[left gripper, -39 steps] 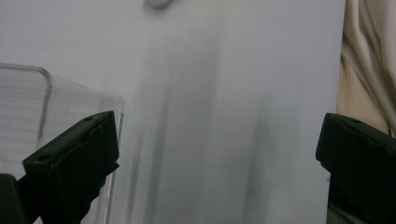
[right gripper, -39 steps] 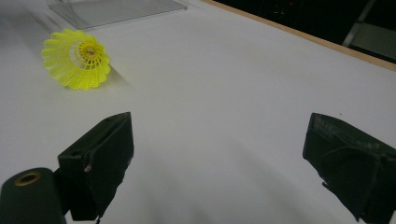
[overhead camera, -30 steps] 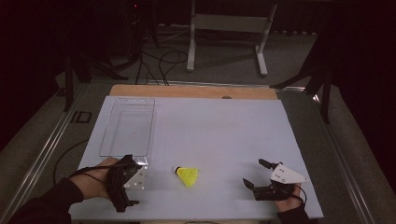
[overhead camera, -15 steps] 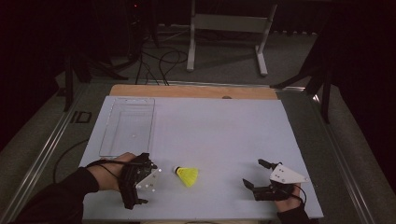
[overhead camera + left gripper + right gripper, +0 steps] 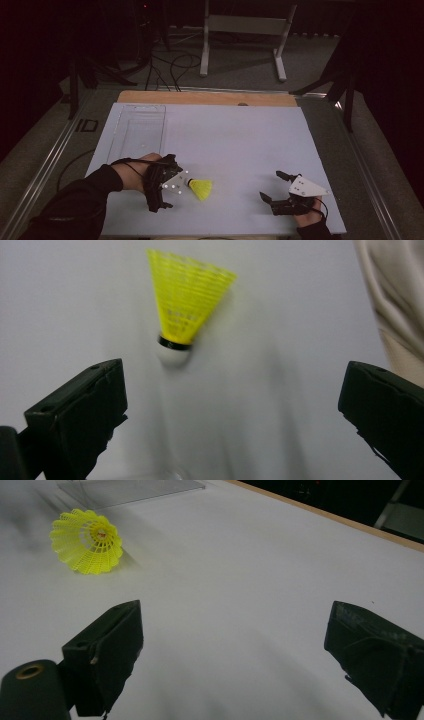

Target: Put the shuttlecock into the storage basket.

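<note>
The left gripper (image 5: 165,192), jaws spread, lines up on the yellow shuttlecock (image 5: 201,188) near the table's (image 5: 240,130) front edge, apparently approaching to grasp: next it must straddle the cork and close, while the right gripper (image 5: 280,192) rests spread apart.

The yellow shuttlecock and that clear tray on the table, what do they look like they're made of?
The shuttlecock: its skirt looks like moulded yellow plastic or nylon, an open lattice of ribs rather than feathers; the white base looks smooth and matte, perhaps foam or coated cork. The tray: clear hard plastic, probably acrylic, since the white table shows through it and its edges catch light.
</note>
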A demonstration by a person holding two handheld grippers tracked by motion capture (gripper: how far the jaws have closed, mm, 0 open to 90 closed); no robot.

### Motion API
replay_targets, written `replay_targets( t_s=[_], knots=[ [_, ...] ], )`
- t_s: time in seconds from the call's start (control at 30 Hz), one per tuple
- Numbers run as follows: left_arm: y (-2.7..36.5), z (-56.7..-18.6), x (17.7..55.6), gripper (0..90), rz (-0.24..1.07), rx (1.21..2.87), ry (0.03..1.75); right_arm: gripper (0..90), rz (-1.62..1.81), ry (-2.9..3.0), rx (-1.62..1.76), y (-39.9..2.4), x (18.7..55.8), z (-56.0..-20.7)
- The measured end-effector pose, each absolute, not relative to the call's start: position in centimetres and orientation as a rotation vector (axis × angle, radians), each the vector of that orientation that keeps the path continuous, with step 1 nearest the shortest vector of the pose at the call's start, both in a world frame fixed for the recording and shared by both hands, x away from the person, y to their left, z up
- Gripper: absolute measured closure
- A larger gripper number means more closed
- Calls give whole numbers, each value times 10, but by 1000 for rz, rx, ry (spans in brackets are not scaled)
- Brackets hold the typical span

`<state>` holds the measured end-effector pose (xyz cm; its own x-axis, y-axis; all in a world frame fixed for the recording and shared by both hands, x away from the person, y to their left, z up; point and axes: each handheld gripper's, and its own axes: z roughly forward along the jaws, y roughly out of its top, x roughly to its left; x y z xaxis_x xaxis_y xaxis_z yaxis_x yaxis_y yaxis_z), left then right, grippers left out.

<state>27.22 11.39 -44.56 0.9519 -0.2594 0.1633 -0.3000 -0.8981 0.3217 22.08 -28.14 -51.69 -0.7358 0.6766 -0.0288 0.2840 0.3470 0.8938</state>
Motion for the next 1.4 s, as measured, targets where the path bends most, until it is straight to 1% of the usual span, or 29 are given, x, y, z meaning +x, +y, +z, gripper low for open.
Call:
replay_targets(
  t_s=[0.13, 0.2, 0.3, 0.37, 0.4, 0.67, 0.83, 1.1, 1.4],
  knots=[
    [106, -450, 275, 1, 166, 2751, -438, 90, 1356, 2223, 845, -281, 221, -517],
    [101, -451, 279, 1, 131, 2727, -435, 91, 1356, 2225, 844, -281, 221, -517],
    [96, -453, 284, 8, 122, 2720, -442, 90, 1358, 2226, 844, -281, 221, -517],
    [94, -454, 289, 18, 124, 2711, -443, 90, 1358, 2227, 843, -281, 221, -517],
    [94, -454, 292, 39, 135, 2710, -453, 90, 1360, 2228, 846, -281, 221, -518],
    [87, -463, 310, 76, 120, 2722, -432, 91, 1362, 2233, 847, -281, 222, -519],
    [84, -474, 319, 146, 123, 2750, -446, 90, 1366, 2235, 847, -281, 221, -519],
    [79, -488, 326, 180, 80, 2781, -469, 91, 1367, 2242, 846, -281, 222, -519],
    [78, -502, 331, 283, 32, 2821, -497, 90, 1371, 2249, 840, -281, 222, -520]
  ],
)
